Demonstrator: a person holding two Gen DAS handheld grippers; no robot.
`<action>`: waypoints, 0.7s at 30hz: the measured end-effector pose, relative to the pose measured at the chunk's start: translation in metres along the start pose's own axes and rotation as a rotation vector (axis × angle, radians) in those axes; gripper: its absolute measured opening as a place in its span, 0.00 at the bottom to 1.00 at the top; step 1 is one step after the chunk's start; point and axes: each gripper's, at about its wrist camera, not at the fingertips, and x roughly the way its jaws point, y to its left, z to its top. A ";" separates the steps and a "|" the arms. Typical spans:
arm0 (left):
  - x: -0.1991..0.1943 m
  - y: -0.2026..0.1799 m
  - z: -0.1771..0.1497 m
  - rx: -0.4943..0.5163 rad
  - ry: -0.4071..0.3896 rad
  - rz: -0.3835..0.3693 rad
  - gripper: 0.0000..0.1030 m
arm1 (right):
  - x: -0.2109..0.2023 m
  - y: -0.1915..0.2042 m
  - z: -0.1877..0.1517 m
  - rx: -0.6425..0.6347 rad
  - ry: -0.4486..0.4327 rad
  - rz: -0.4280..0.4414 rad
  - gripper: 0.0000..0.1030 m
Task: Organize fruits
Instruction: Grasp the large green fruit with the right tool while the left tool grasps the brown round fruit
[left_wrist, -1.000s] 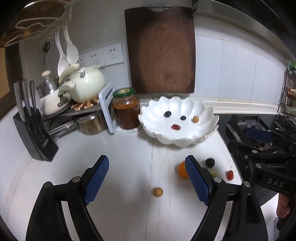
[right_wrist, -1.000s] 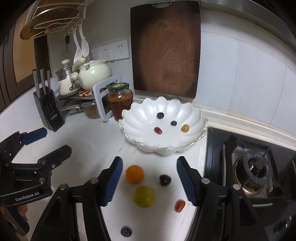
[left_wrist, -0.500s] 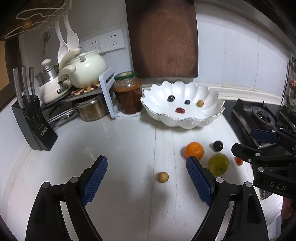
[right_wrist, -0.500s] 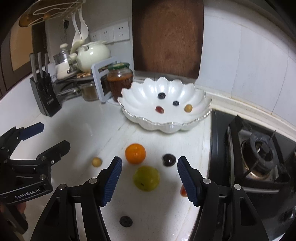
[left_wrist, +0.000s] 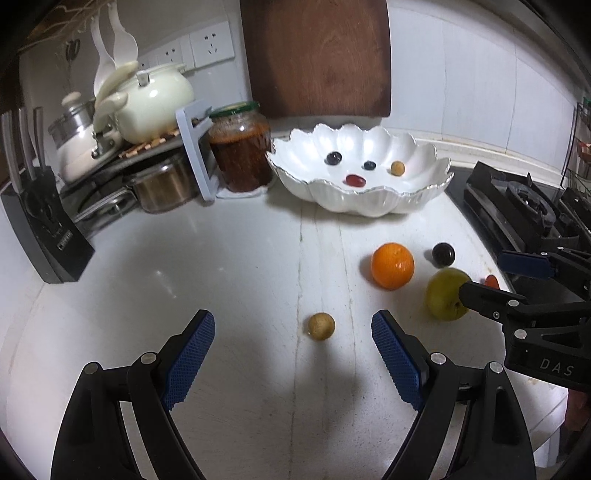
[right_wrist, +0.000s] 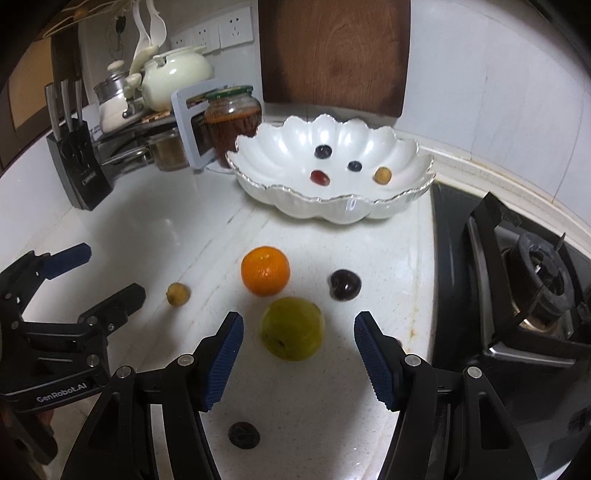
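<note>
In the right wrist view the right gripper hangs wide open, holding nothing, low in the frame, with the green fruit between and just ahead of its blue ribbed pads. To take it well, I would bring the pads down level with the fruit's widest part and close slowly, since a round, smooth skin can squirt out of a grip set too high. The orange sits just above it in the frame, so the pads should not brush that one and set it rolling.

In the left wrist view the left gripper is equally wide open and empty at the bottom, with a small tan fruit between and just beyond its fingertips. That one is tiny and hard-looking, and calls for a near-full close.

The white scalloped bowl, glossy with a thin bright rim, stands at upper centre and already holds four small fruits. A dark round fruit lies right of the orange, another dark one near the bottom edge, perhaps wrinkled, though it is too blurred to be sure. The counter is smooth pale stone, so loose fruit will roll.
</note>
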 end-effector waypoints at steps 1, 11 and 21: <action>0.002 -0.001 -0.001 0.000 0.006 -0.004 0.84 | 0.003 0.000 -0.001 0.001 0.005 -0.001 0.62; 0.030 -0.007 -0.008 0.006 0.063 -0.044 0.76 | 0.026 -0.003 -0.004 0.025 0.057 0.017 0.62; 0.051 -0.008 -0.010 -0.011 0.105 -0.082 0.61 | 0.041 -0.002 -0.008 0.043 0.094 0.040 0.62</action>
